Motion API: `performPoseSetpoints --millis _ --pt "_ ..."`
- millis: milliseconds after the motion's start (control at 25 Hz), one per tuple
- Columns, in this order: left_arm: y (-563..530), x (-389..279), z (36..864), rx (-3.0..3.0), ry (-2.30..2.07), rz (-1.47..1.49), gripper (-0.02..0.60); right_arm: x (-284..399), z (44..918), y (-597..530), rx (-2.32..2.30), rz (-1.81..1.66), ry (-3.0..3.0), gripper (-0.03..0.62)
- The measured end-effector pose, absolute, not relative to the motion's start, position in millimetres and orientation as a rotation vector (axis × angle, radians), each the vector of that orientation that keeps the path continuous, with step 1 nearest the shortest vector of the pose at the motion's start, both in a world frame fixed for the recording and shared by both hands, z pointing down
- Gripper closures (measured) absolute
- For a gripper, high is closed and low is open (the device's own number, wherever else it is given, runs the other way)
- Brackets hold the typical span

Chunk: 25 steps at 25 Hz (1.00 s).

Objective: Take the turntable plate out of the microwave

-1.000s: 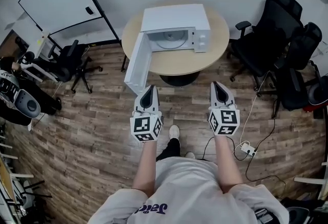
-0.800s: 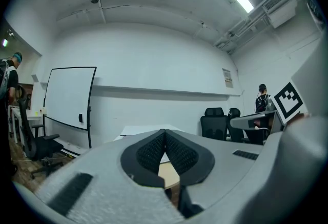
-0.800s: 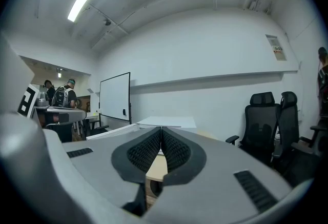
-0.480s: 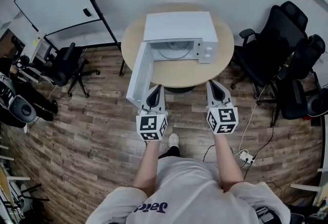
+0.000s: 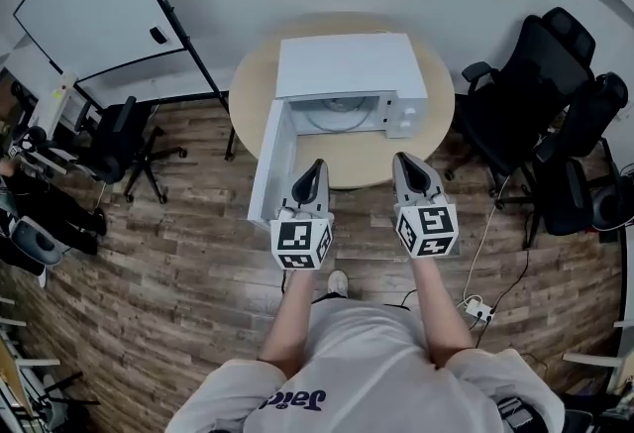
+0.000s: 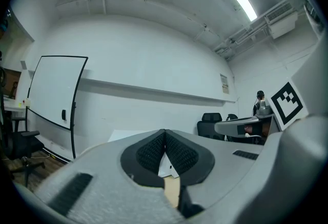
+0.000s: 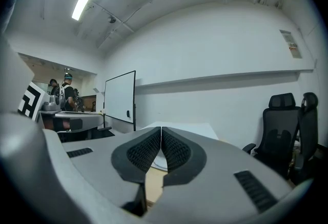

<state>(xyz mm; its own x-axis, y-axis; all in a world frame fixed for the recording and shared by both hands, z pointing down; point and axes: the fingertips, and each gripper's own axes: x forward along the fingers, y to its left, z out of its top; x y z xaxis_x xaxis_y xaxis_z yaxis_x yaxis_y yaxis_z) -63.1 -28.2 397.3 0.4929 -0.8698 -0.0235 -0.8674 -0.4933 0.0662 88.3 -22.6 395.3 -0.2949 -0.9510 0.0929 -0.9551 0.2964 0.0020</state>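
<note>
A white microwave stands on a round wooden table, its door swung open toward me on the left. Inside the cavity lies the round glass turntable plate. My left gripper is shut and empty, its tip just before the table's near edge beside the open door. My right gripper is also shut and empty, its tip over the table's front edge, below the microwave's control panel. Both point level at the microwave. In the right gripper view a sliver of the plate shows between the pads.
Black office chairs stand right of the table, another chair to the left. A whiteboard leans at the back left wall. A power strip and cables lie on the wood floor at my right.
I have stepped closer to the table. Both grippers moved forward together and now reach the table's front edge, still shut.
</note>
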Motion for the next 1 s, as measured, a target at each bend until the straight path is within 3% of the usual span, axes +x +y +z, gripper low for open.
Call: performPoseSetpoints --millis 440,1000 --pt "-71.0 -56.1 406.8 2.738 -1.447 -0.101 0.568 51.9 403.6 -73.8 1.836 0.062 -2.486 0.577" --pt "-143.0 -29.6 462.7 2.651 -1.392 -0.003 0.568 67.2 451.0 -153.0 1.804 0.193 -2.463 0.577"
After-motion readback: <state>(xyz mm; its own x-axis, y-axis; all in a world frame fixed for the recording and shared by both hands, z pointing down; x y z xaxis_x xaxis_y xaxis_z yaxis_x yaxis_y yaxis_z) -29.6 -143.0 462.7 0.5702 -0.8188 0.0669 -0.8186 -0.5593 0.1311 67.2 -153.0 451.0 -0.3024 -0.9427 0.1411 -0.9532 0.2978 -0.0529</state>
